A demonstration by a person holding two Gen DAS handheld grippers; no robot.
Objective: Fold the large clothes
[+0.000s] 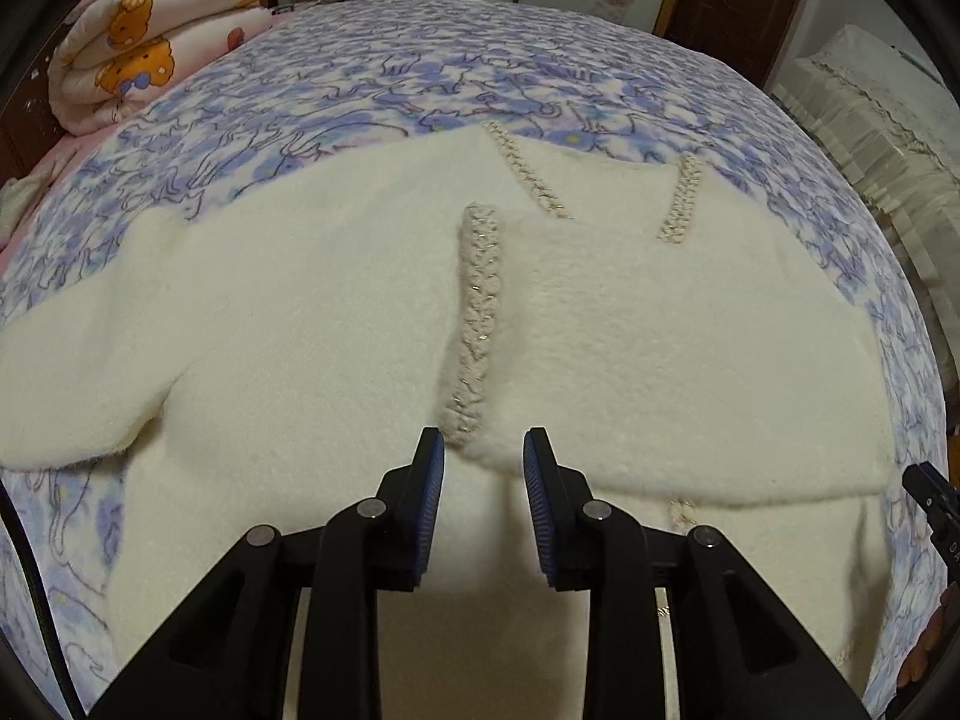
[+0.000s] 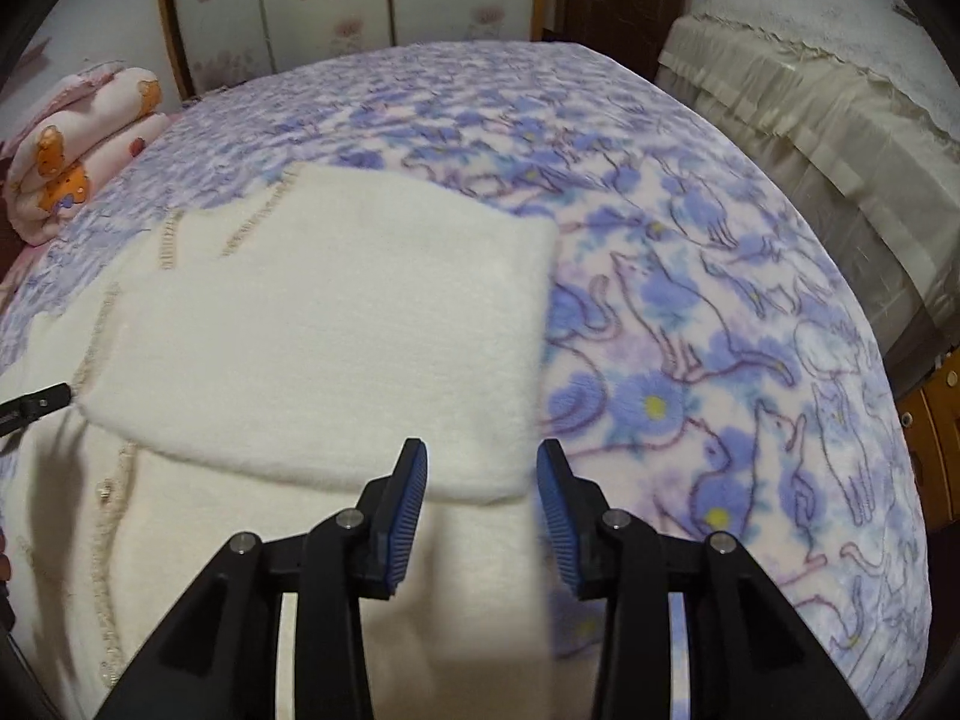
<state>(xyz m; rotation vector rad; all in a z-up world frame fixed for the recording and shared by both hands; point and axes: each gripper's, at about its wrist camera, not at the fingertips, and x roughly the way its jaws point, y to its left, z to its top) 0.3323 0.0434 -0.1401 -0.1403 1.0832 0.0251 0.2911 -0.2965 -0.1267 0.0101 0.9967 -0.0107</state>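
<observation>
- While your left gripper (image 1: 483, 441) hangs over the cream cardigan (image 1: 300, 324), its jaws stand parted with nothing between the blue pads; the braided front edge (image 1: 474, 312) runs away from just ahead of the left fingertip.
- Your right gripper (image 2: 482, 453) is likewise released: the pads (image 2: 408, 510) are apart and bare, and the near corner of the folded-over panel (image 2: 336, 324) lies below and just ahead of the gap, not pinched.
- That panel lies flat across the body of the cardigan, its straight edge ahead and to the right of your right jaws, beside the bare floral blanket (image 2: 720, 360). It reads as one side already turned in, which would explain why both jaws are empty: the cloth is laid, not carried.
- To the left of your left jaws the other sleeve (image 1: 66, 384) is spread out on the blanket, so judge that side as not yet folded.
- Each gripper's tip shows at the edge of the other's view, so the two hang near each other over the same hem region.
- The right view is somewhat smeared, so whether the panel's near edge lies smooth or slightly bunched is hard to tell.
- Rolled bedding (image 1: 138, 42) sits far ahead and left of the jaws, well apart from the work.
</observation>
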